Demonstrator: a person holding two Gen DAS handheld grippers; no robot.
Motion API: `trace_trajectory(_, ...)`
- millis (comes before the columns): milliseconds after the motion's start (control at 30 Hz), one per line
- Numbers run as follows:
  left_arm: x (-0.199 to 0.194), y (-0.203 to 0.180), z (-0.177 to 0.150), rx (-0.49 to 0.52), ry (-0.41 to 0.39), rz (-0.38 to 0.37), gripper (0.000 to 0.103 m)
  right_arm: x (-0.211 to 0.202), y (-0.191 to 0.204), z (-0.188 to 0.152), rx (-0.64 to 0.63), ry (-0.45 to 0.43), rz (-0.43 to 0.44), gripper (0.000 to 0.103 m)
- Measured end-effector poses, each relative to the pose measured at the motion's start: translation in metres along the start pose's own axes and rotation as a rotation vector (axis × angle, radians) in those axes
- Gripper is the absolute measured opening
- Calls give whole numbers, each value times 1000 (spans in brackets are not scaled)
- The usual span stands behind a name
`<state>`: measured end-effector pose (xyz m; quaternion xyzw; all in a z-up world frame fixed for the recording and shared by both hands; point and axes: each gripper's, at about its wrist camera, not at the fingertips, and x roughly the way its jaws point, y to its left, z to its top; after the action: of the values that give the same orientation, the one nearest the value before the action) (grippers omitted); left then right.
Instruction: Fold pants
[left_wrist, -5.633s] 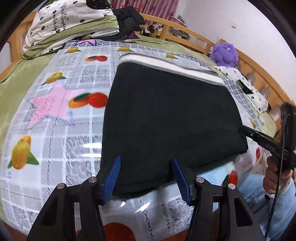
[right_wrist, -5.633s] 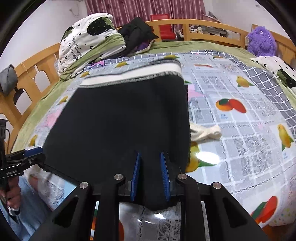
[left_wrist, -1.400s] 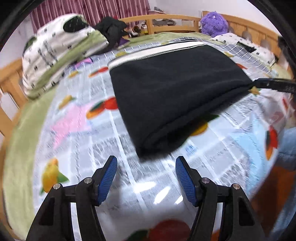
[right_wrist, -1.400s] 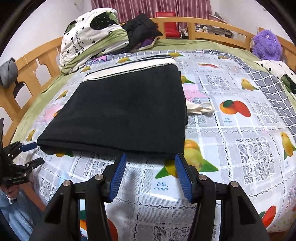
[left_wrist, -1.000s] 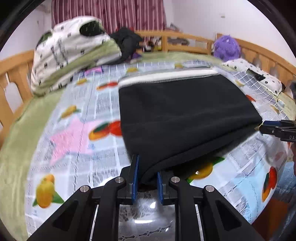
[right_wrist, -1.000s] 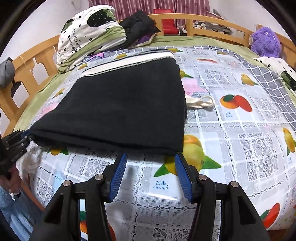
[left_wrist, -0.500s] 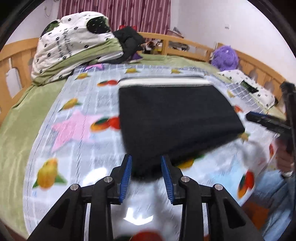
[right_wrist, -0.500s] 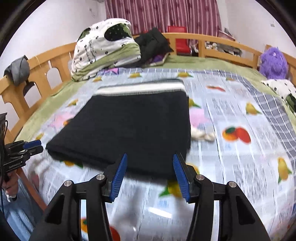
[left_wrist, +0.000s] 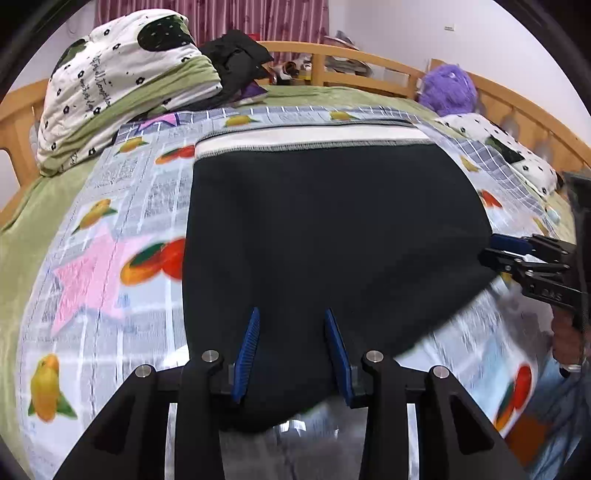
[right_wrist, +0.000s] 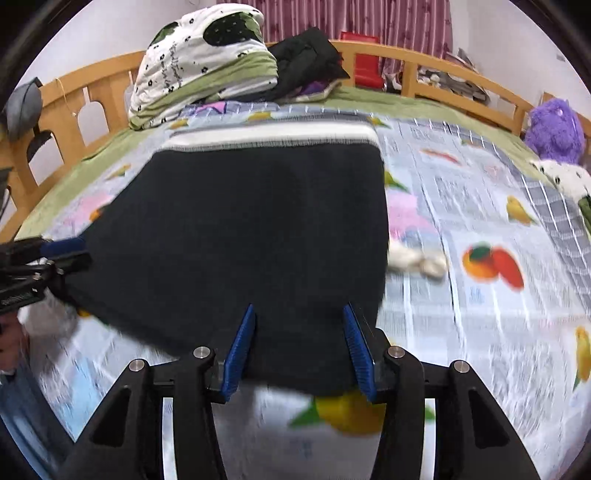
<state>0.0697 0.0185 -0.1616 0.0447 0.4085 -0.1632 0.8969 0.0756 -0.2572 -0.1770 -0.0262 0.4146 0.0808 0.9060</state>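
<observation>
The black pants (left_wrist: 332, 229) lie folded on the fruit-print cloth, white waistband (left_wrist: 310, 139) at the far end. My left gripper (left_wrist: 291, 347) is open, its blue fingers astride the near left corner of the fold. My right gripper (right_wrist: 299, 343) is open, its fingers astride the near right corner of the pants (right_wrist: 251, 221). The right gripper also shows at the right edge of the left wrist view (left_wrist: 517, 254), and the left gripper at the left edge of the right wrist view (right_wrist: 44, 258). The views are blurred by motion.
A fruit-print cloth (left_wrist: 110, 229) covers the bed. A folded white and green quilt (left_wrist: 122, 85) and dark clothes (left_wrist: 236, 59) lie at the head. A purple plush toy (right_wrist: 554, 129) sits by the wooden rail. A white drawstring (right_wrist: 417, 260) lies beside the pants.
Both grippers have moved forward over the near edge of the pants. The left jaws, shut a second ago, stand open; the right stays open.
</observation>
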Motion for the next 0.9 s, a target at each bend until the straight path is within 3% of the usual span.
trace_trajectory(133, -16, 7, -8, -9, 0, -36, 36, -14, -8, -8, 58, 4, 4, 48)
trace_trajectory(200, -31, 12, -8, -17, -48, -64, 38, -26, -13, -8, 85, -22, 4, 48)
trace_trajectory(300, -42, 20, -9, -45, -119, -14, 50, -39, -15, 3, 83, -96, -12, 48)
trace_trajectory(367, -31, 24, -9, -67, -72, -1, 50, -34, -16, 10, 113, -118, 3, 49)
trace_trajectory(433, -9, 29, -12, -97, 17, 10, 51, -12, -17, 11, 126, -62, 3, 50)
trace_trajectory(500, -7, 26, -14, -77, 9, 27, 53, 6, -15, 6, 118, -29, -37, 62)
trace_trajectory(633, -9, 29, -10, -100, 18, 12, 54, 5, -29, 5, 204, 2, 26, 62)
trace_trajectory(900, -24, 19, 2, -128, 37, 75, 55, -14, -9, 12, 163, 68, -68, 58)
